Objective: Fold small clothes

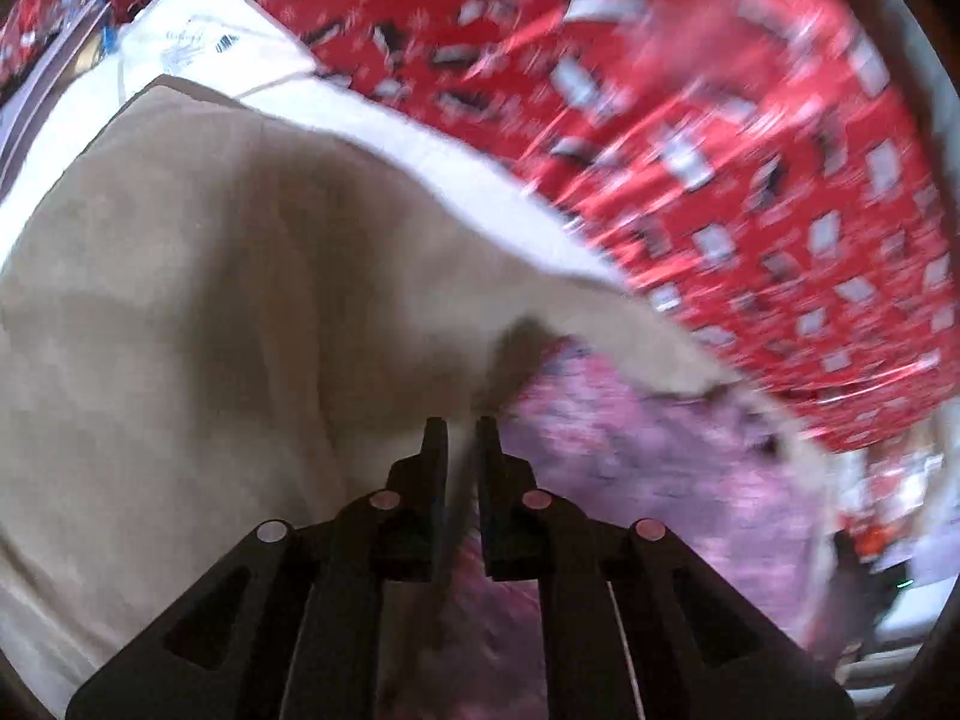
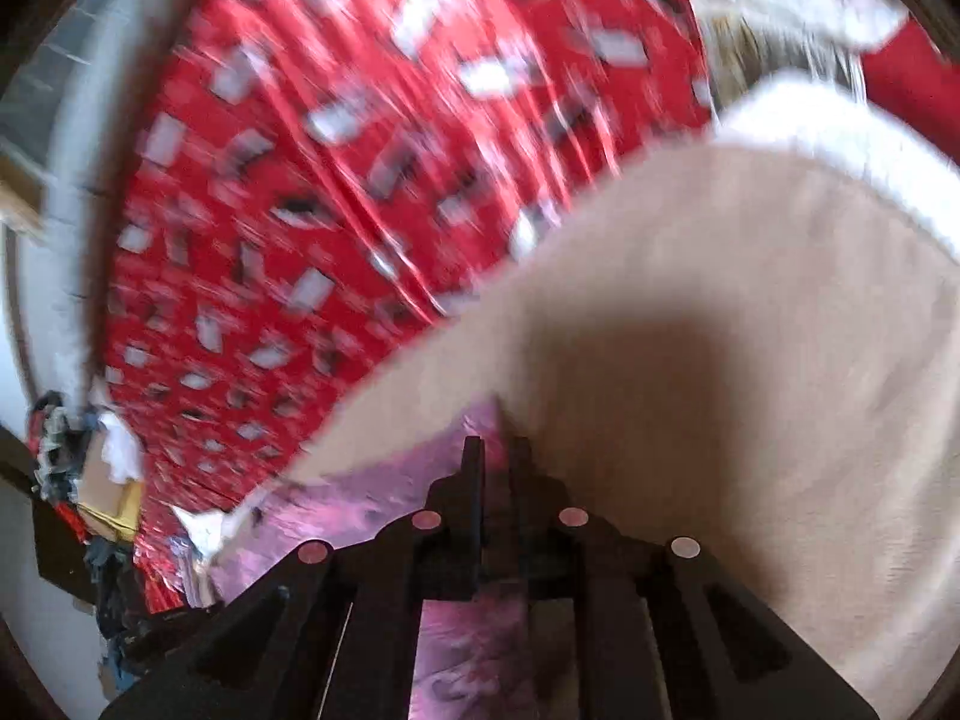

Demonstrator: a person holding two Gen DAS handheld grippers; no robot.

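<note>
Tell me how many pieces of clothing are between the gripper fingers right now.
2. A beige garment and a pink patterned one under it. The left gripper and right gripper each pinch both; more may be hidden beneath.

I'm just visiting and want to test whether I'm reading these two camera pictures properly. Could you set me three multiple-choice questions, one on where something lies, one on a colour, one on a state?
1. Where does the beige garment lie against the red patterned cover?
A. Over it
B. Under it
C. Far from it

2. What colour is the cloth showing beneath the garment's lifted edge?
A. Green
B. Pink-purple
C. Yellow

3. How do the two grippers stand?
A. Both wide open
B. One open
C. Both pinching the garment

Answers:
1 A: the beige garment overlaps the red patterned cover.
2 B: the pink-purple cloth shows there.
3 C: left gripper and right gripper are closed on fabric.
</note>
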